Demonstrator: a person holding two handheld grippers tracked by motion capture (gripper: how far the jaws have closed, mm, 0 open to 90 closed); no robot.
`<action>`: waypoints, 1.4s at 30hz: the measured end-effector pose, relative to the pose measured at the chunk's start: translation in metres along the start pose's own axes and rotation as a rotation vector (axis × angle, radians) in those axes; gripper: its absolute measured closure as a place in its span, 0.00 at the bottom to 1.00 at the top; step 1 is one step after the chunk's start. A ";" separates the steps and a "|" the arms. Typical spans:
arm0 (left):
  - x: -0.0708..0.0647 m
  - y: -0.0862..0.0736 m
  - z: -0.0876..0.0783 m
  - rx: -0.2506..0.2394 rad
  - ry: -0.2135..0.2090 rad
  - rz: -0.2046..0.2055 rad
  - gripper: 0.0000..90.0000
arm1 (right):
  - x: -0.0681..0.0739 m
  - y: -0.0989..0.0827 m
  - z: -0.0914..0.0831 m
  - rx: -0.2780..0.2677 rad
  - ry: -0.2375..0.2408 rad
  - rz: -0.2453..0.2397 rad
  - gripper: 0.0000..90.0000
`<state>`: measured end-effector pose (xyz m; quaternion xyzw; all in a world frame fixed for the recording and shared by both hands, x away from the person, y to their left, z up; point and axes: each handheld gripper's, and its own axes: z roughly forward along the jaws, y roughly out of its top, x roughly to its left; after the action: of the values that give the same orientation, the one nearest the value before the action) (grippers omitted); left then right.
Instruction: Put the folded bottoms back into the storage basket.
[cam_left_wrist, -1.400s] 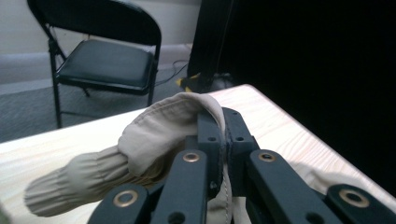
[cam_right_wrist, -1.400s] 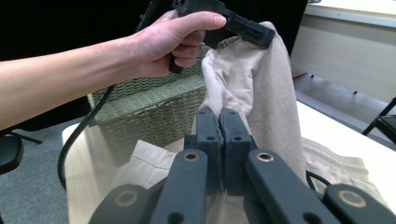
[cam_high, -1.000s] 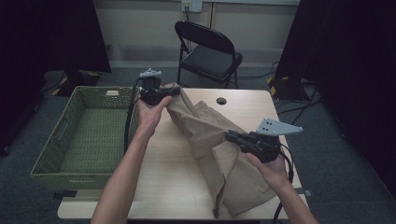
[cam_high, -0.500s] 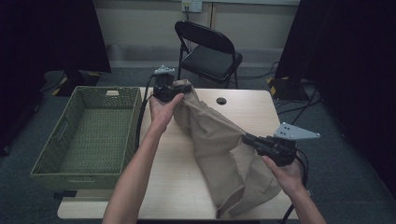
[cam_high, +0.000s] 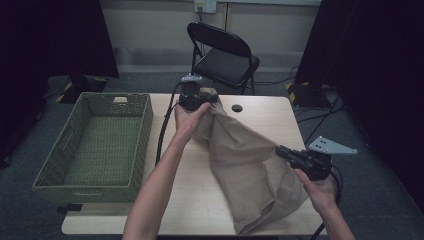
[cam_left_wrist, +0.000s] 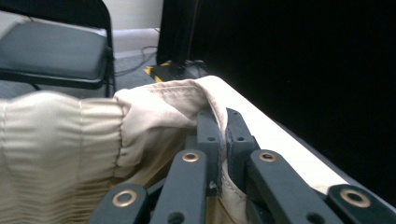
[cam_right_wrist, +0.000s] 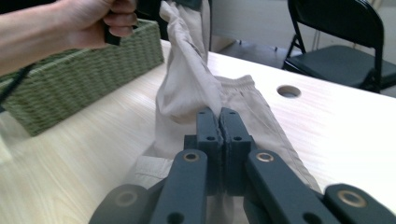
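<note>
Beige trousers (cam_high: 247, 160) stretched on a diagonal over the table (cam_high: 200, 195): left gripper (cam_high: 196, 100) clamped shut on the waistband at the far end, right gripper (cam_high: 286, 154) clamped shut on fabric near the right edge, basket (cam_high: 92, 145) off to the left.

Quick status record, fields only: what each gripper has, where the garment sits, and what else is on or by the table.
left gripper: shut on the beige trousers, at the waistband, far table edge
right gripper: shut on the same trousers, near right side
trousers: partly lifted, rest draped on the table
basket: green wicker, left of table, nothing inside
chair: black, folding, behind table
</note>
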<state>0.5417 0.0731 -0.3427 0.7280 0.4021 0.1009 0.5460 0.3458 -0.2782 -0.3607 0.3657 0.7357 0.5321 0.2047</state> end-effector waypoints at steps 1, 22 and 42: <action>0.000 0.000 0.003 0.002 -0.003 0.000 0.96 | -0.002 -0.002 0.000 0.006 -0.007 0.006 0.98; 0.005 -0.005 -0.034 -0.044 0.074 0.047 0.45 | -0.058 -0.023 0.014 0.096 -0.125 0.113 0.97; -0.001 -0.081 -0.036 0.085 0.020 0.052 0.62 | -0.057 -0.046 0.002 0.138 -0.243 0.088 0.79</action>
<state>0.4814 0.1048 -0.4001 0.7599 0.3922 0.1052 0.5075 0.3692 -0.3276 -0.4093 0.4728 0.7234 0.4404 0.2432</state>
